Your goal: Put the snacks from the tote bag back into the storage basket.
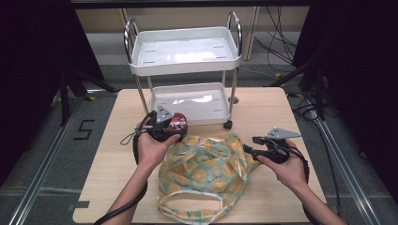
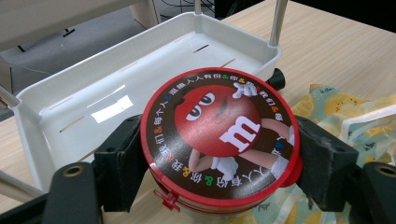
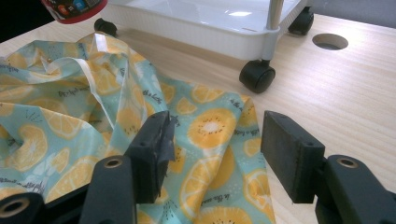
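A round red tin [image 2: 219, 140] with a cartoon candy figure on its lid is clamped between the jaws of my left gripper [image 1: 165, 127], held just above the table in front of the cart's lower tray [image 2: 60, 112]. The tin [image 1: 178, 123] shows dark red from above; its edge [image 3: 74, 10] peeks in at the top left of the right gripper view. A teal bag printed with orange slices [image 1: 206, 176] lies flat on the table. My right gripper [image 3: 215, 149] stands open over the bag's right edge [image 3: 210, 135], nothing between its jaws.
A white two-tier cart [image 1: 185, 56] on black casters [image 3: 257, 77] stands at the back of the wooden table [image 1: 267, 108]. A round hole [image 3: 329, 42] is cut in the tabletop behind the cart. Cables lie on the floor at the far right.
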A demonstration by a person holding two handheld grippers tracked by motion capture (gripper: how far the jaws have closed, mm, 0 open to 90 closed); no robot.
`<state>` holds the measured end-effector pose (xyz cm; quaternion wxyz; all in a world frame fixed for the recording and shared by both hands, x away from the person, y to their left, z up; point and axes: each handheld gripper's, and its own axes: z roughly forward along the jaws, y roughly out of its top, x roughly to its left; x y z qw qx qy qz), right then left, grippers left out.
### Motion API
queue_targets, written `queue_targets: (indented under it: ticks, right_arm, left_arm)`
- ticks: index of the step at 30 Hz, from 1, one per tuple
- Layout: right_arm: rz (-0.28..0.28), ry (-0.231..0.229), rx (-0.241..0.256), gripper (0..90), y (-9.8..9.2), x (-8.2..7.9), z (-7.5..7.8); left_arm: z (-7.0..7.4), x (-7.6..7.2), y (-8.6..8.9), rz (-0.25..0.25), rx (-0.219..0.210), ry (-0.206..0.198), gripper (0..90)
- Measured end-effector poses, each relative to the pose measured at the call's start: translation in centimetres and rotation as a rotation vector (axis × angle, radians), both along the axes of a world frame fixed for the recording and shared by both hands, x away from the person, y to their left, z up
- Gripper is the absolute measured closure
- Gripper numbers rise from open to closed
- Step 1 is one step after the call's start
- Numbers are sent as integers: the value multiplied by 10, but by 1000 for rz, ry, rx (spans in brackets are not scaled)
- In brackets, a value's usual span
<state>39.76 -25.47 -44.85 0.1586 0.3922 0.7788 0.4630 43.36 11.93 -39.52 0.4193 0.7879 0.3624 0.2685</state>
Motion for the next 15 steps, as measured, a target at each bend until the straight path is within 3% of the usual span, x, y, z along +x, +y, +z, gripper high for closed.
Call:
queue_targets:
  ticks: [8, 15]
  right_arm:
    - [-9, -1, 2, 438, -1, 0, 0]
    - [-9, -2, 2, 438, -1, 0, 0]
  left_arm:
    - [-2, 6, 1, 8, -7, -7, 255]
    - [-2, 10, 4, 5, 12, -10, 255]
